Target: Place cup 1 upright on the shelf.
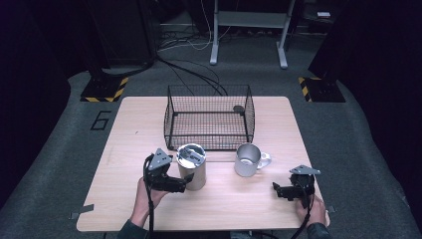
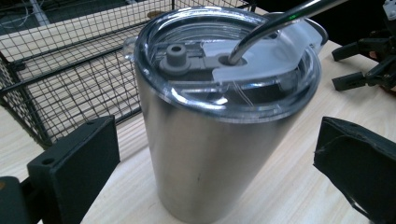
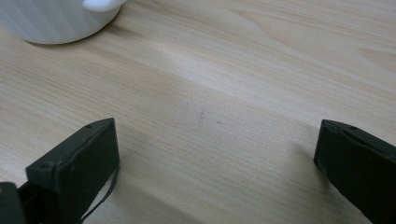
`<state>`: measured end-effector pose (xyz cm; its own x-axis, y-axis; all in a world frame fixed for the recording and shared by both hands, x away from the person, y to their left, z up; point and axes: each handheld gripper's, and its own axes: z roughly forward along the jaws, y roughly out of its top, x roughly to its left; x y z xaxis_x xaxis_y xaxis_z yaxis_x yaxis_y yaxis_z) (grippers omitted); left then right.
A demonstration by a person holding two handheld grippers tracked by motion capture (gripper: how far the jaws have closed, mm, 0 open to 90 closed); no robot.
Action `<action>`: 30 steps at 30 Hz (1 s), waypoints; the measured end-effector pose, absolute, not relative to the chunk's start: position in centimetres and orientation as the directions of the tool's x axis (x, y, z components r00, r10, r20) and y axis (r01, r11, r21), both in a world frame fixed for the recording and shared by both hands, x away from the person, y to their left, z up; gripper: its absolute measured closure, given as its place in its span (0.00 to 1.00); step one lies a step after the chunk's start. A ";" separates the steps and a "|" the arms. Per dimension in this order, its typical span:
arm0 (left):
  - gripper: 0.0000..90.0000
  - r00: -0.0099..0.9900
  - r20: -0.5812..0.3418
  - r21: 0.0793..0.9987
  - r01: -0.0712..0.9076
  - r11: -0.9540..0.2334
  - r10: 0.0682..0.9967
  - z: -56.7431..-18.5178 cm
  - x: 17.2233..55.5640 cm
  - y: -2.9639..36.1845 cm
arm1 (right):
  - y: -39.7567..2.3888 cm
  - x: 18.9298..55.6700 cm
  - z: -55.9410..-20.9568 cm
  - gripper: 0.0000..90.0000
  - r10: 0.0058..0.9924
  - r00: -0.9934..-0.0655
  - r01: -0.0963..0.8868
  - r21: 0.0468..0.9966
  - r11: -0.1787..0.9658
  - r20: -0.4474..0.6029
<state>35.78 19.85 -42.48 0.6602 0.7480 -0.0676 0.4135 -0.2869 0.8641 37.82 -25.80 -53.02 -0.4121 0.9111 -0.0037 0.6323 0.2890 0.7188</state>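
A steel tumbler [image 2: 219,140] with a clear lid [image 2: 224,65] and metal straw [image 2: 275,23] stands near the worktop's [image 1: 224,204] front edge between the left gripper's [image 1: 183,183] wide-open jaws. The right gripper [image 1: 279,190] hovers open near the front right corner.

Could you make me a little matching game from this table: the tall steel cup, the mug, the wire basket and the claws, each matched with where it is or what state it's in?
Things:
1. tumbler
2. mug
3. wire basket
4. right claw

Descriptions:
a. at the far middle of the table
b. open over bare wood
c. between the open jaws of the left claw
d. has a handle, stands right of the tumbler

Pairs: 1-c, 2-d, 3-a, 4-b
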 end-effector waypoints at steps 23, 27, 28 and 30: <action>0.01 0.625 -0.091 0.884 0.409 -0.225 0.776 -43.3 37.7 17.3 | -25.8 37.8 -53.0 0.00 0.911 -0.413 0.632 0.719 0.290 -0.004; 0.01 0.616 -0.082 0.888 0.402 -0.223 0.784 -43.6 37.8 17.0 | -25.8 37.8 -53.0 0.00 0.911 -0.413 0.631 0.719 0.290 -0.005; 0.01 0.613 -0.085 0.887 0.406 -0.221 0.785 -43.7 37.9 17.0 | -25.8 37.8 -53.0 0.00 0.911 -0.413 0.631 0.719 0.290 -0.004; 0.01 0.616 -0.099 0.886 0.413 -0.213 0.781 -43.8 38.0 17.0 | -25.8 37.8 -53.0 0.00 0.911 -0.412 0.632 0.719 0.290 -0.006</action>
<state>37.98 16.96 -43.79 0.6161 0.7814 -0.0993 0.4127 -0.2128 0.8857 37.81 -25.79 -53.03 -0.4118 0.9113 -0.0059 0.6316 0.2901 0.7190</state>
